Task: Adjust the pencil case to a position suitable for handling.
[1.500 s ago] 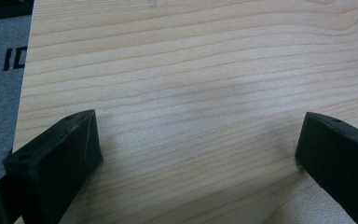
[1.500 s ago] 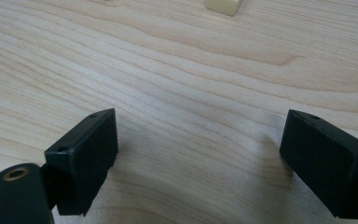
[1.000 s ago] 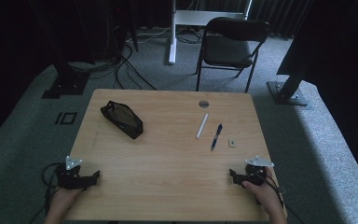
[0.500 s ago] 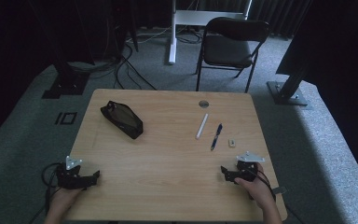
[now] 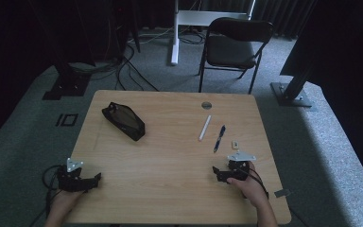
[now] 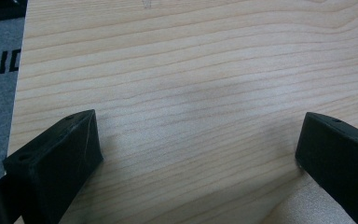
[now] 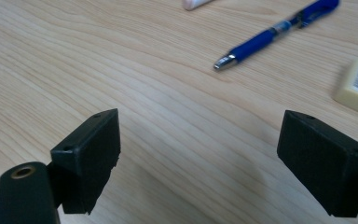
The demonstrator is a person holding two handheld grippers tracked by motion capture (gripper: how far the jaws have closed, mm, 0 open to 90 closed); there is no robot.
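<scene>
L gripper (image 5: 78,178) sits at the tabletop's (image 5: 170,156) near-left corner, same as 1 s ago, jaws wide apart, nothing between them. R gripper (image 5: 224,173) has slid left/inward from the near-right edge and turned; jaws wide, empty. Looks like the approach to the blue pen (image 5: 219,138) has begun, no grasp yet. Pen lies near the right edge between white stick (image 5: 204,127) and eraser (image 5: 235,143); long axis runs near-to-far, slightly slanted, metal tip (image 7: 224,61) toward the near edge.

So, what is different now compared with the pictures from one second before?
The right tool moved left, inward from the table's right edge, with jaws open and holding nothing. The left tool, black pouch, white pen, blue pen and eraser stayed as they were.
</scene>
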